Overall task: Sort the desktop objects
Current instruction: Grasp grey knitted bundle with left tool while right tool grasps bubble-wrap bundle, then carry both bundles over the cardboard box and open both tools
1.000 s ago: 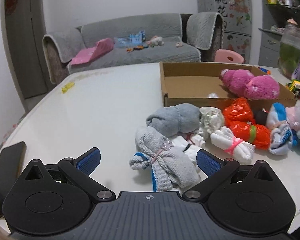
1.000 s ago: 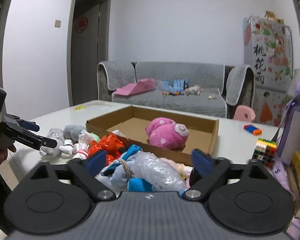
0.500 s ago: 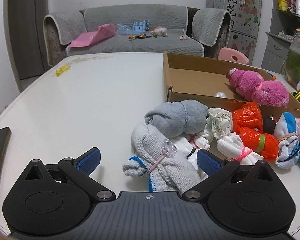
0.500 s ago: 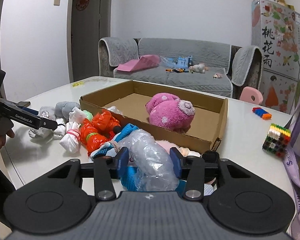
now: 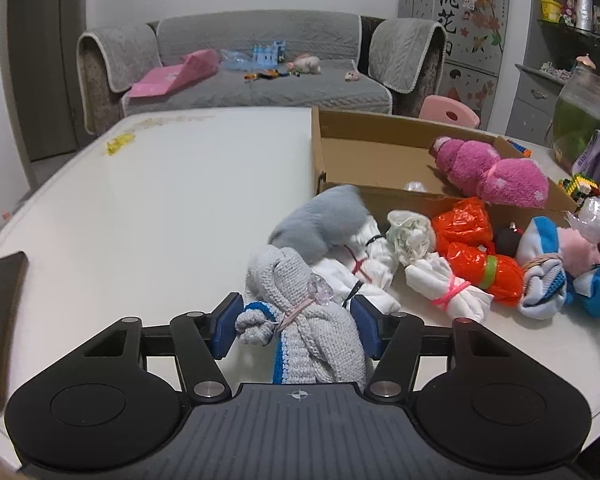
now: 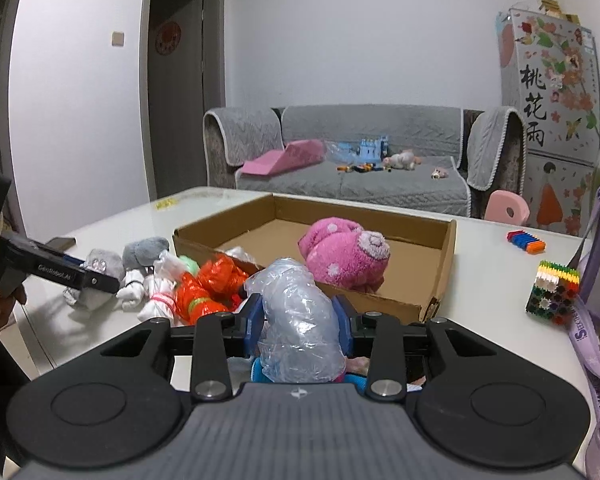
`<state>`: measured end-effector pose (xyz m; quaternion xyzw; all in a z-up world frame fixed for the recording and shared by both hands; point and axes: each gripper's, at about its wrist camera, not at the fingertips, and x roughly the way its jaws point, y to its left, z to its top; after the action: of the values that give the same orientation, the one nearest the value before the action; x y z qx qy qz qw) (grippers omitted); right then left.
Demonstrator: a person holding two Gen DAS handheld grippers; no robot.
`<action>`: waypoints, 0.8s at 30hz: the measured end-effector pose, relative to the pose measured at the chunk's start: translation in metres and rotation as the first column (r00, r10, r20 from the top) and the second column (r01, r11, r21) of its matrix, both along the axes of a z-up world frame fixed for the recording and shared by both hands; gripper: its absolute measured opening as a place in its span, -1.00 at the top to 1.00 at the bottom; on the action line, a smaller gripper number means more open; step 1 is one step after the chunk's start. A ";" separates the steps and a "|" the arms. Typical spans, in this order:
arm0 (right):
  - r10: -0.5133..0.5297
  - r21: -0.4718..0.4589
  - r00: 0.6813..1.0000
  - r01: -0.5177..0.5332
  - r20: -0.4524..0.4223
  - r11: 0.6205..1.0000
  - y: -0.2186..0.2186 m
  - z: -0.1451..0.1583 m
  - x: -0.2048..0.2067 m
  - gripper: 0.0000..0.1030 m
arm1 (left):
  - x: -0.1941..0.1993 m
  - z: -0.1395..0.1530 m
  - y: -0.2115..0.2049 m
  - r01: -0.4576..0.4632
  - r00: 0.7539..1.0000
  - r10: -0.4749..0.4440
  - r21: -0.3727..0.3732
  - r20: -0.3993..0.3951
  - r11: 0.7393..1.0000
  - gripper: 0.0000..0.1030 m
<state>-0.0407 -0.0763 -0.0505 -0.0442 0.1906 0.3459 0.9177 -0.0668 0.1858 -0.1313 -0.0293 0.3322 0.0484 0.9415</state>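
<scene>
The grey knitted sock bundle (image 5: 300, 320), tied with a pink band, lies near the worktop's (image 5: 160, 208) front edge, and the left gripper (image 5: 296, 326) has just closed its fingers on it. The right gripper (image 6: 298, 314) has also been closing and now holds the clear plastic-wrapped bundle (image 6: 296, 320), just in front of the cardboard box (image 6: 440, 264).

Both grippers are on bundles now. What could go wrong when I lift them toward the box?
1. The left gripper, whose fingers have just been closing, grips the grey knitted bundle, which leans on the white sock bundle; lifting may drag that along.
2. The right gripper pinches a slick plastic-wrapped bundle; it might slip out before reaching the cardboard box.
</scene>
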 end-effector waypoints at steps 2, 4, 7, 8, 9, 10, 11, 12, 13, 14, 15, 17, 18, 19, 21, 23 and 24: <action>-0.002 0.014 1.000 0.002 0.001 1.000 -0.002 0.001 0.001 0.34 | -0.005 0.007 -0.001 0.002 1.000 -0.002 0.003 0.014 1.000 -0.25; -0.001 0.032 1.000 0.001 0.004 0.999 -0.005 0.003 0.002 0.34 | -0.009 0.015 -0.001 0.005 1.000 -0.005 0.011 0.027 1.000 -0.25; 0.002 0.054 1.000 -0.002 -0.005 0.999 -0.009 0.003 0.004 0.34 | -0.013 0.026 -0.001 0.013 0.999 -0.014 0.024 0.038 1.000 -0.25; 0.001 0.063 1.000 -0.001 0.000 0.998 -0.010 0.004 0.004 0.34 | -0.015 0.030 -0.002 0.018 0.999 -0.019 0.022 0.043 1.000 -0.24; 0.006 0.078 1.000 -0.006 0.001 0.997 -0.012 0.005 0.003 0.34 | -0.016 0.033 -0.003 0.024 0.999 -0.025 0.021 0.047 1.000 -0.24; 0.010 0.095 1.000 -0.010 0.000 0.995 -0.013 0.006 0.002 0.34 | -0.017 0.038 -0.004 0.028 0.998 -0.029 0.022 0.054 0.999 -0.24; 0.007 0.104 1.000 -0.008 0.007 0.995 -0.015 0.007 0.001 0.34 | -0.019 0.041 -0.005 0.032 0.998 -0.034 0.028 0.059 0.999 -0.24; 0.005 0.113 1.000 -0.006 0.012 0.994 -0.016 0.008 0.000 0.34 | -0.020 0.045 -0.007 0.041 0.997 -0.043 0.032 0.063 0.999 -0.24; 0.003 0.124 1.000 -0.005 0.014 0.992 -0.018 0.008 0.000 0.34 | -0.022 0.050 -0.008 0.049 0.996 -0.052 0.035 0.070 0.998 -0.24; 0.001 0.135 1.000 -0.003 0.017 0.991 -0.020 0.009 -0.001 0.34 | -0.023 0.054 -0.009 0.056 0.995 -0.059 0.036 0.078 0.998 -0.24; -0.002 0.148 1.000 -0.001 0.024 0.989 -0.022 0.011 -0.001 0.34 | -0.025 0.059 -0.010 0.065 0.994 -0.068 0.035 0.087 0.997 -0.24; -0.008 0.176 1.000 0.003 0.027 0.984 -0.026 0.013 -0.001 0.34 | -0.024 0.069 -0.012 0.074 0.992 -0.078 0.038 0.103 0.996 -0.24; -0.016 0.192 0.999 0.010 0.029 0.981 -0.028 0.016 0.001 0.34 | -0.023 0.075 -0.013 0.078 0.990 -0.083 0.045 0.114 0.996 -0.24; -0.022 0.207 0.999 0.016 0.026 0.978 -0.030 0.018 0.004 0.34 | -0.020 0.080 -0.014 0.083 0.989 -0.088 0.049 0.122 0.995 -0.24; -0.029 0.241 0.999 0.025 0.016 0.970 -0.033 0.024 0.011 0.34 | -0.013 0.093 -0.016 0.089 0.985 -0.096 0.059 0.143 0.994 -0.24; -0.042 0.252 0.999 0.036 0.017 0.967 -0.036 0.033 0.020 0.34 | 0.000 0.106 -0.017 0.099 0.982 -0.106 0.052 0.158 0.994 -0.24; -0.046 0.259 0.999 0.039 0.019 0.965 -0.037 0.039 0.026 0.34 | 0.011 0.113 -0.019 0.106 0.980 -0.112 0.048 0.167 0.993 -0.24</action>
<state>-0.0151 -0.1136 -0.0112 0.0755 0.1333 0.3474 0.9251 -0.0563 0.1672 -0.0181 0.0033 0.2510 0.0005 0.9680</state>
